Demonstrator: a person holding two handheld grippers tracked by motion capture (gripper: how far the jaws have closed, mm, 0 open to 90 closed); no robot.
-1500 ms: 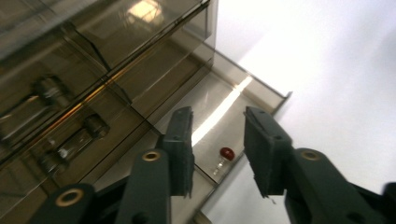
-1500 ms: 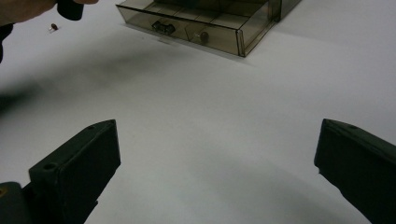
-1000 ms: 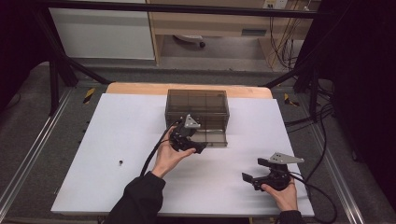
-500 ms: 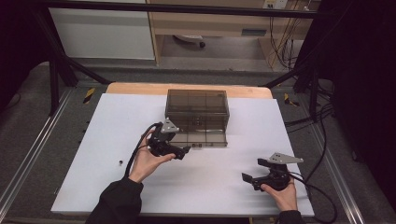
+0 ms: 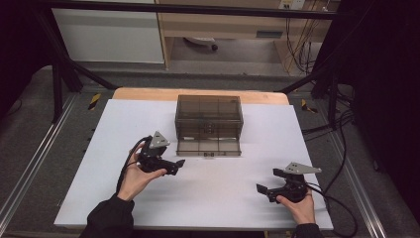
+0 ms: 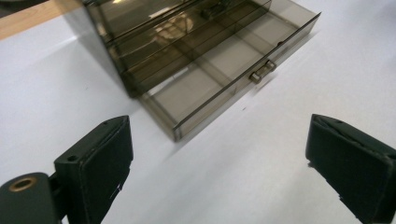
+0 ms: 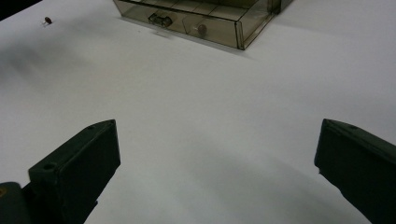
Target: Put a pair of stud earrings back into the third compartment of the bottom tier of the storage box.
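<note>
White tabletop carrying a smoky translucent plastic drawer cabinet at its far middle. Bottom clear-brown drawer standing pulled out toward the near edge, compartments looking empty from the left gripper view, though hard to tell through the tinted plastic. Left gripper near the drawer's front left corner, not touching it, jaws just been opening and now wide apart with nothing between them but bare tabletop. Right gripper well apart from the cabinet, low near the front right of the tabletop, jaws spread too, nothing held. Small stubby handle on the drawer front free of both grippers. Tiny dark-red round piece lying loose on the tabletop, off to the left in the right gripper view. Probably the end of the drawer-opening step: drawer out, handle released. Next move likely a pick of the loose piece for the open drawer; calls for swinging the left gripper over it, lowering straight down, closing gently on so small a thing without flicking it away.
</note>
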